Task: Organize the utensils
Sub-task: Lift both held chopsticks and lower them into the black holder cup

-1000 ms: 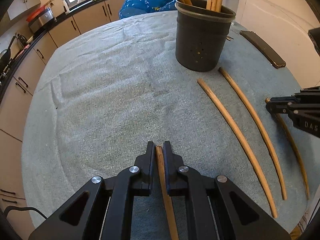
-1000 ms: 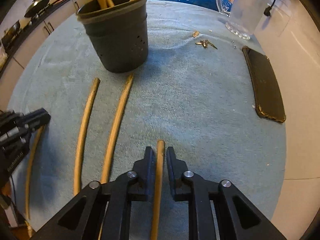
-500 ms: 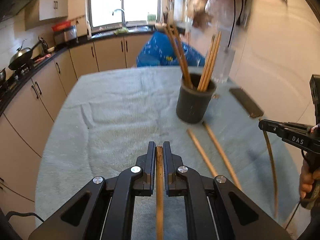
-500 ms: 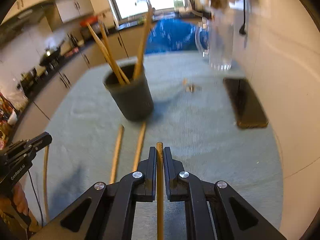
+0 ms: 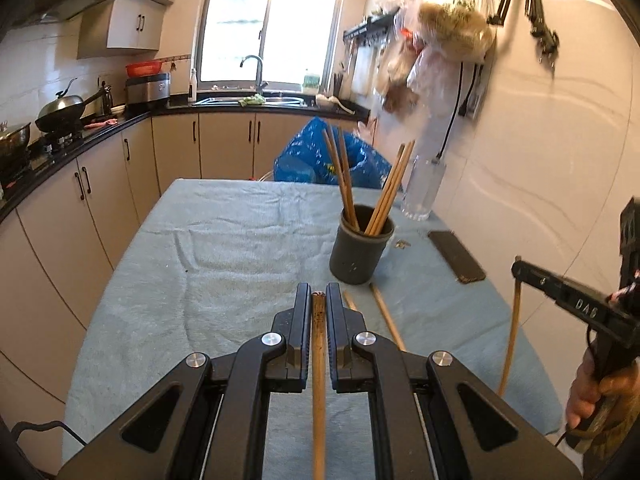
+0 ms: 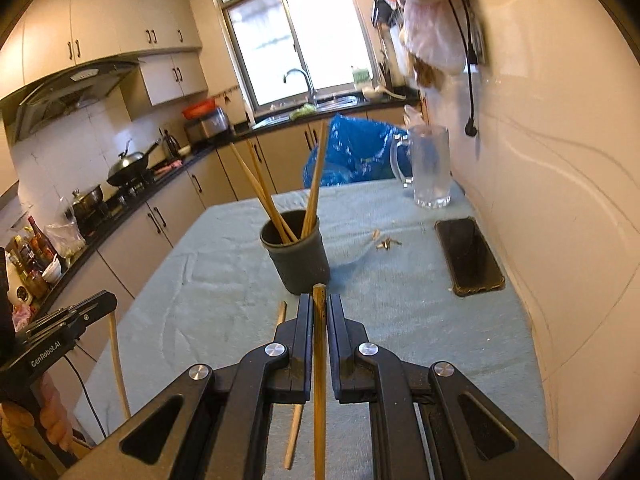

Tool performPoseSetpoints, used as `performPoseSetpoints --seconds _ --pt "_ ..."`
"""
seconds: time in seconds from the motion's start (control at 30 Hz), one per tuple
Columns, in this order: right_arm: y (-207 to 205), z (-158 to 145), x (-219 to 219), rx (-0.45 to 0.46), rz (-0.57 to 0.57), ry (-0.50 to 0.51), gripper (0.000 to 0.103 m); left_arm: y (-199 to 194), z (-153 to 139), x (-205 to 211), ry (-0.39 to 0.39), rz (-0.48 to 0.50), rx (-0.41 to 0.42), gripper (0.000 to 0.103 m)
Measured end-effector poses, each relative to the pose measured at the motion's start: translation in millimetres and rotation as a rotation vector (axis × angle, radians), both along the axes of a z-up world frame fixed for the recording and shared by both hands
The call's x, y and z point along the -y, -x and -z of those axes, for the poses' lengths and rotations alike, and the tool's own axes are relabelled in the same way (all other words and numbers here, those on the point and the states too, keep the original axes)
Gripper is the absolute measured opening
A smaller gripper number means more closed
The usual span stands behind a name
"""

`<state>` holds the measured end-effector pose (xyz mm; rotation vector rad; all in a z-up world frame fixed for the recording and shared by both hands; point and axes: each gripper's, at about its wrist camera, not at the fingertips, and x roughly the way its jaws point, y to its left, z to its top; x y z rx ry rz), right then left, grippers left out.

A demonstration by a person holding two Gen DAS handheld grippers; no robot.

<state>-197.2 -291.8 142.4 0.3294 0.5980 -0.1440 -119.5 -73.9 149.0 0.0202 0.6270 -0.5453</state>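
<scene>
A lived-in home kitchen.

Beige cabinets (image 5: 100, 196) under a dark countertop (image 5: 100, 130) line the left and far walls. A wok (image 5: 60, 106) sits on the stove at left beneath a range hood (image 6: 60, 88). A sink with a tap (image 5: 256, 72) stands below the far window (image 5: 272, 24). Bags (image 5: 440, 40) hang on the right wall.

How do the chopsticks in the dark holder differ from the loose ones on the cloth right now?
The chopsticks in the holder stand tilted, leaning on the rim of the dark holder, their tops fanned apart; the loose chopsticks on the cloth lie flat, roughly side by side, in front of it. The holder hides the standing ones' lower ends, while the gripper fingers partly block the loose ones. Both sets look like the same slim light-brown wood.
</scene>
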Motion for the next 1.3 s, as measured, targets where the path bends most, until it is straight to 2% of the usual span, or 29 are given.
performPoseSetpoints --seconds 0.3,0.6,0.87,1.1,1.3 --pt "14 -17 -11 0.059 -0.017 0.013 0.007 20 -28 -4 0.065 0.004 0.078 0.007" --pt "3 -30 -8 0.089 -0.018 0.008 0.007 13 -43 1 0.101 0.021 0.093 0.007" --pt "-24 -57 5 0.136 -0.003 0.018 0.007 -22 -70 17 0.116 0.021 0.099 0.007" --pt "-68 -101 20 0.23 0.03 0.039 0.007 -59 -118 52 0.118 0.013 0.208 0.007" --pt "-114 -124 35 0.307 0.106 0.03 0.007 -106 -142 87 0.152 -0.039 0.237 0.007"
